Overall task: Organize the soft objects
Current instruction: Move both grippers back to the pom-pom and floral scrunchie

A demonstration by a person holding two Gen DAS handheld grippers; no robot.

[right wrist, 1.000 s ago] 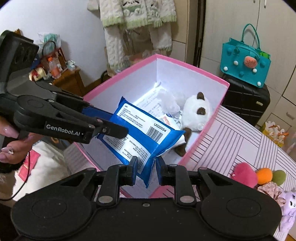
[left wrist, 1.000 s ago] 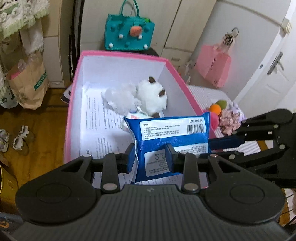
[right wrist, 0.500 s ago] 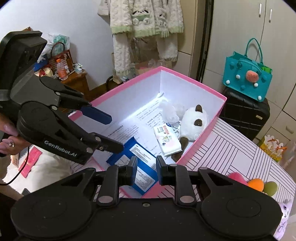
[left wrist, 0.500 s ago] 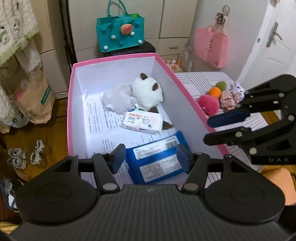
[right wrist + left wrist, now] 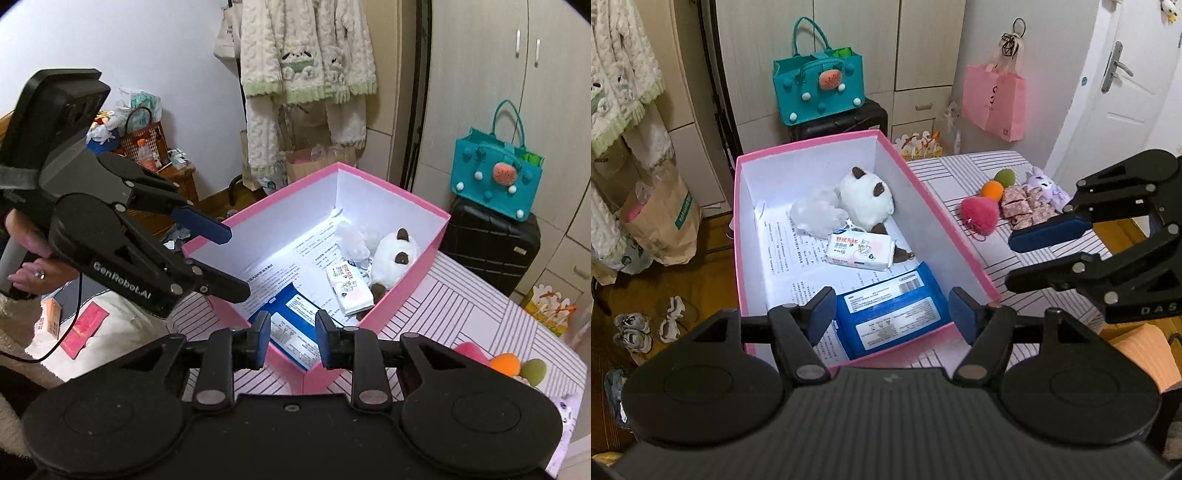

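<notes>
Inside the pink box [image 5: 960,236], at its near right corner, the blue wipes pack [image 5: 892,312] lies flat on the printed paper lining, free of both tools. Your left gripper [image 5: 892,314] hangs above it with jaws opening and nothing pressed between the pads; your right gripper [image 5: 291,338] is also opening, only narrowly parted, and holds nothing. Judging by the layout, that drop is done, so lift both tools clear of the box wall before swinging across. Next candidates sit on the striped table [image 5: 1052,258] by its far edge: the pink puff [image 5: 979,214], the orange ball [image 5: 993,190], the green ball [image 5: 1004,176], a floral cloth [image 5: 1025,206] and a purple plush [image 5: 1043,184]. Take one at a time, pinching its middle gently. Fill the bare stretch beside the tissue pack [image 5: 860,251] and white cat plush [image 5: 864,203].
</notes>
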